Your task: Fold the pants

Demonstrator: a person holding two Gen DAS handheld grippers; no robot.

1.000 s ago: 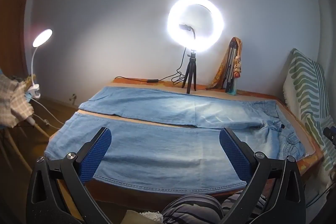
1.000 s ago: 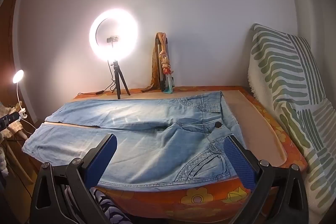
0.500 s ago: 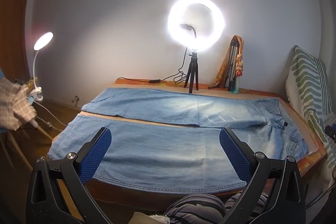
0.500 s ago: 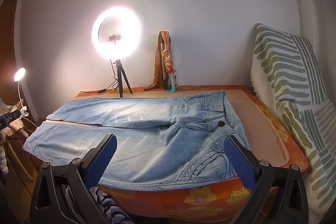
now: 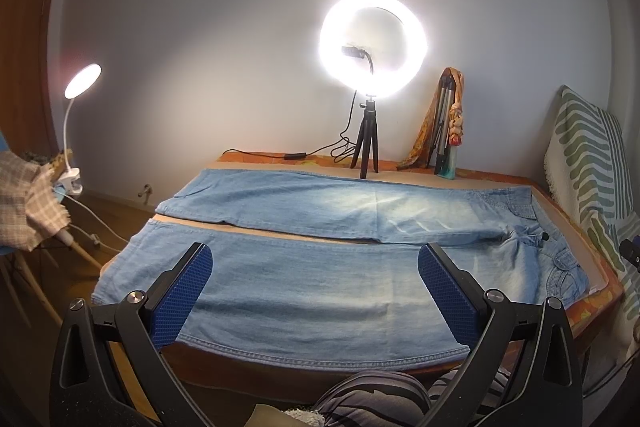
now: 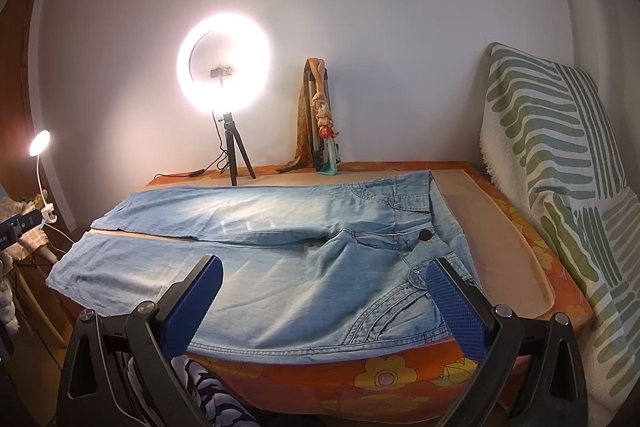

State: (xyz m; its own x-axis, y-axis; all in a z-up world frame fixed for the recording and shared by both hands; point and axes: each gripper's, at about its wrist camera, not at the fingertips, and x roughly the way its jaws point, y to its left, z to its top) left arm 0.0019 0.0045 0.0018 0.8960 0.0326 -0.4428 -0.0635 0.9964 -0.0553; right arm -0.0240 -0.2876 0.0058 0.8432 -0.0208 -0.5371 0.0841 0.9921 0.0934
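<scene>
Pants [image 5: 320, 279] lie flat and unfolded across the table [image 6: 492, 243], filling the mid and lower part of both frames; 2 legs run side by side toward frame left w/ a thin strip of table showing between them, waistband at frame right. Near leg's long edge hangs slightly over the table's front edge.

Left gripper [image 5: 316, 291] sits at the bottom of its frame, jaws wide apart, holding nothing, above the near leg around its middle. Right gripper [image 6: 324, 299] likewise spread wide and empty, low in its frame, over the hip/pocket area near the waistband.

Judged step: approach for the 1st fold, near leg over far leg. Nothing folded yet.

To do it well, imo:
- Drop each gripper to the near long edge, 1 by the hem end, 1 by the waist, so the span is well supported.
- Pinch only the top garment edge, not the flowered cloth [image 6: 384, 379] under it.
- Lift both ends level, carry toward the ring light [image 6: 224, 63] side, lay seam on seam.
- Denim is stiff-ish; middle may sag, so keep tension.
</scene>
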